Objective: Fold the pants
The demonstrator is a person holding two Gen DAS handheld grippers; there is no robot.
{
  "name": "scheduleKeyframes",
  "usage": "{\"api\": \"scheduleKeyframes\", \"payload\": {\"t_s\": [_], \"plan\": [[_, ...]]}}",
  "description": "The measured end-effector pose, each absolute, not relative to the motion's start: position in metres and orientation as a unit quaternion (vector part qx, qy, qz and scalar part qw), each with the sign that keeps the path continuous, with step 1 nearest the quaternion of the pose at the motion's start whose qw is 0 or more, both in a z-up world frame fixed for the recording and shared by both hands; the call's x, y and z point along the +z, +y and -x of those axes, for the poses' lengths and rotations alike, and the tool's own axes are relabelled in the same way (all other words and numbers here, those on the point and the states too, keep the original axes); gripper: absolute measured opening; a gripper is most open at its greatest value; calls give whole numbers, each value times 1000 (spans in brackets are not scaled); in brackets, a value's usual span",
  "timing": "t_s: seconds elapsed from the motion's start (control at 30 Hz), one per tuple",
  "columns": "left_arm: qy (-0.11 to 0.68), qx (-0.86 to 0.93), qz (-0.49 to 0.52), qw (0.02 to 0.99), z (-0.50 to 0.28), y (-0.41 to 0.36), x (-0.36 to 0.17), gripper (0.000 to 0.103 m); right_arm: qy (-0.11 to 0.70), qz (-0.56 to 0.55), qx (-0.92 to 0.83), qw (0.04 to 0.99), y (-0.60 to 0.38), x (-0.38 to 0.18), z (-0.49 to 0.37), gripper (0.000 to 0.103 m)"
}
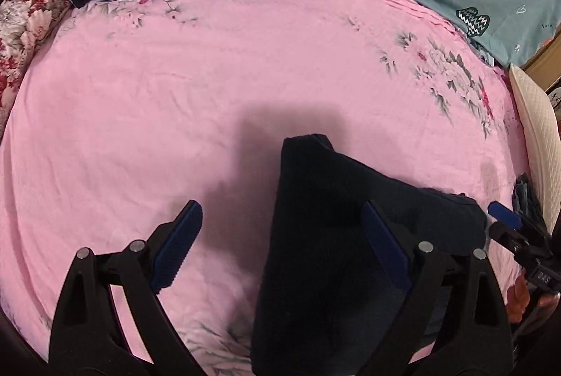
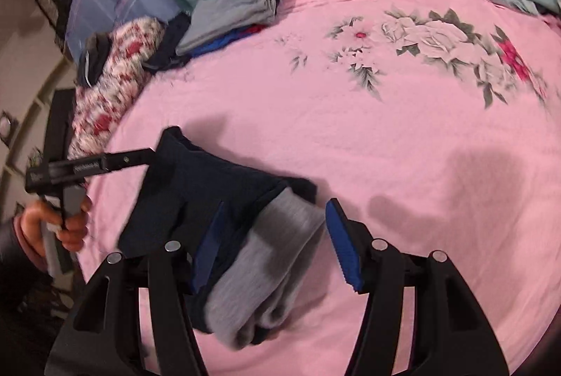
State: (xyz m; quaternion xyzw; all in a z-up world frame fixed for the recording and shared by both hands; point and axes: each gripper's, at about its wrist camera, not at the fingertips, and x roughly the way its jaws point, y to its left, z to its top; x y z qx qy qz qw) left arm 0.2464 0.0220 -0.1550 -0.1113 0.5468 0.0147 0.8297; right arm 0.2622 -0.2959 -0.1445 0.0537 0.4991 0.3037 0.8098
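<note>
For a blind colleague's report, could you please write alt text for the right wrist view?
The open right gripper hovers over folded dark navy pants with a grey lining showing, on a pink floral bedsheet. At the left, a hand holds the left gripper beside the pants. A stack of folded clothes lies at the far edge.

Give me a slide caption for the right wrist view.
Open right gripper straddles folded dark navy pants with grey lining on pink floral bedsheet.

R gripper (image 2: 277, 242) fingers apart over folded dark pants (image 2: 217, 179) w/ grey lining, on pink sheet (image 2: 350, 137).
</note>
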Motion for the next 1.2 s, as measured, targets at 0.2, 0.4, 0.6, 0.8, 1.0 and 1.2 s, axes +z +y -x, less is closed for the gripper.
{"api": "scheduleKeyframes", "payload": {"t_s": [0.2, 0.4, 0.6, 0.8, 1.0, 1.2], "plan": [[549, -18, 116, 828, -242, 28, -157, 93, 558, -55, 348, 751, -286, -167, -299, 67], [553, -54, 120, 822, -212, 31, -160, 93, 591, -74, 351, 722, -284, -179, -308, 78], [569, -95, 108, 810, -179, 26, -170, 93, 604, -85, 376, 697, -273, -183, -305, 77], [578, -107, 153, 794, -167, 35, -181, 93, 615, -67, 350, 704, -269, -181, -305, 62], [577, -123, 162, 791, -166, 35, -182, 93, 604, -19, 308, 734, -254, -170, -294, 52], [609, -151, 168, 760, -165, 24, -189, 93, 591, 22, 277, 758, -242, -163, -286, 49]]}}
